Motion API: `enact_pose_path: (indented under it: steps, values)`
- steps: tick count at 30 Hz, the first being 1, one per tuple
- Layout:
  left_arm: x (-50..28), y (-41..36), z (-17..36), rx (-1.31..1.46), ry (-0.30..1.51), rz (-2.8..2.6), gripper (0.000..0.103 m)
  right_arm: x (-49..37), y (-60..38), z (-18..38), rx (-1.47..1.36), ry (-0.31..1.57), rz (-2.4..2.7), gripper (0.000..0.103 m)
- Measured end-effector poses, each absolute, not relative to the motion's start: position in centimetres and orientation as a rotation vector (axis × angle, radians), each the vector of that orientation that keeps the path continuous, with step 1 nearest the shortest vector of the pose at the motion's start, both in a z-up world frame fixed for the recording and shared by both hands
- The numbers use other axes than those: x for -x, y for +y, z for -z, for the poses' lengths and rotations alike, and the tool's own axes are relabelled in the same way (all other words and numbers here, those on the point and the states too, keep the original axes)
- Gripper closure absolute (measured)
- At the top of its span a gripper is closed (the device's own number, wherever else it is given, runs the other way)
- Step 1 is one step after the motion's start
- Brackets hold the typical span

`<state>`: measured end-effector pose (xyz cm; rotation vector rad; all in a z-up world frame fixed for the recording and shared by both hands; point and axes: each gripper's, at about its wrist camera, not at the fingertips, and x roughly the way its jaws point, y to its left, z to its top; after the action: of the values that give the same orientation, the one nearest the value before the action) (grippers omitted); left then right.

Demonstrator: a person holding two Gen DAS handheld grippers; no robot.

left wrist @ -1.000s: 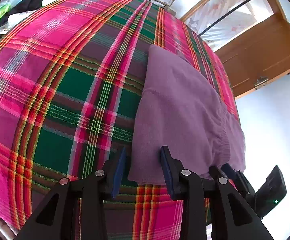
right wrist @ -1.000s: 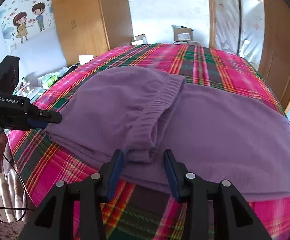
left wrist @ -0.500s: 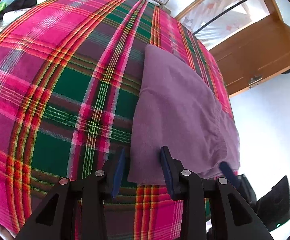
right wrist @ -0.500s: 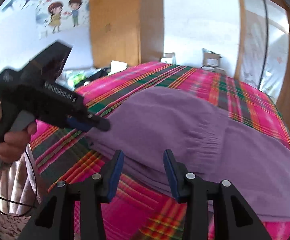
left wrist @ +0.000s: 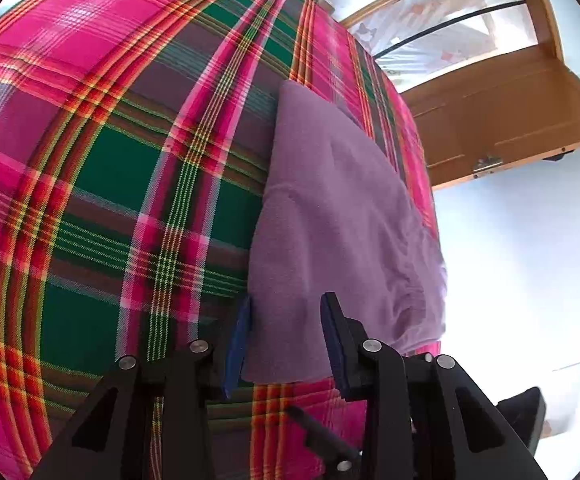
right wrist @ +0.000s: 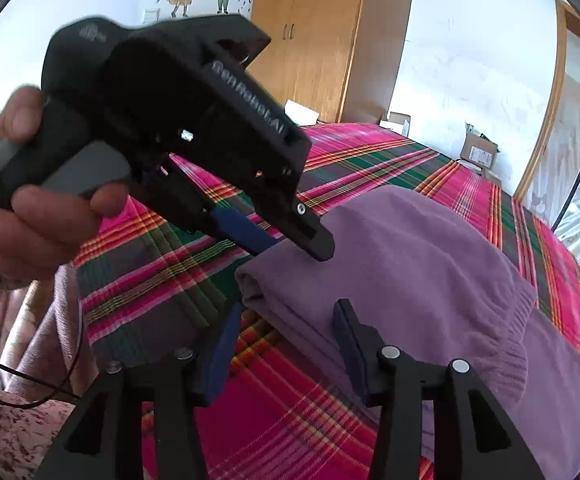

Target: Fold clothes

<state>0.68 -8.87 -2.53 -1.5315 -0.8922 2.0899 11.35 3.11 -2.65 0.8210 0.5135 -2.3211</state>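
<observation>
A purple folded garment [left wrist: 330, 216] with an elastic waistband [right wrist: 518, 332] lies on the plaid bedspread [left wrist: 102, 184]. My left gripper [left wrist: 286, 316] is open, and the garment's near corner sits between its blue pads. In the right wrist view a hand [right wrist: 30, 220] holds the left gripper [right wrist: 296, 248], whose tips rest at the garment's folded corner [right wrist: 258, 280]. My right gripper [right wrist: 288, 318] is open just in front of that same corner, with the stacked fabric edges between its fingers.
The bedspread's near edge runs under both grippers. A wooden wardrobe [right wrist: 322, 32] and cardboard boxes [right wrist: 478, 152] stand past the far side. A wooden door [left wrist: 502, 116] is on the right. A thin black cable [right wrist: 22, 380] hangs by the sleeve.
My right gripper has swung left from the waistband to the folded corner, close beside the left gripper. My left gripper has edged forward over that corner. Both stayed open.
</observation>
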Motion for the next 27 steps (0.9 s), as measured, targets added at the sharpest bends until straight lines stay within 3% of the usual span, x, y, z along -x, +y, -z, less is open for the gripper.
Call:
enact_pose_path:
  steps: [12,22,25,27]
  values:
    - [-0.1,-9.6,2.3,1.502,-0.987,-1.979,0.066,-10.7,0.0,2.8,-0.849,0.564,2.387,0.049]
    - [2.3,-6.7,2.1,1.487,-0.988,-1.948,0.066,-9.0,-0.3,3.0,-0.945,0.501,2.476,0.049]
    - [2.7,-6.6,2.1,1.484,-0.991,-1.942,0.066,-8.7,0.0,3.0,-0.962,0.477,2.494,0.055]
    - [2.6,-7.8,2.2,1.478,-0.996,-1.941,0.066,-8.4,0.2,3.0,-0.973,0.460,2.506,0.066]
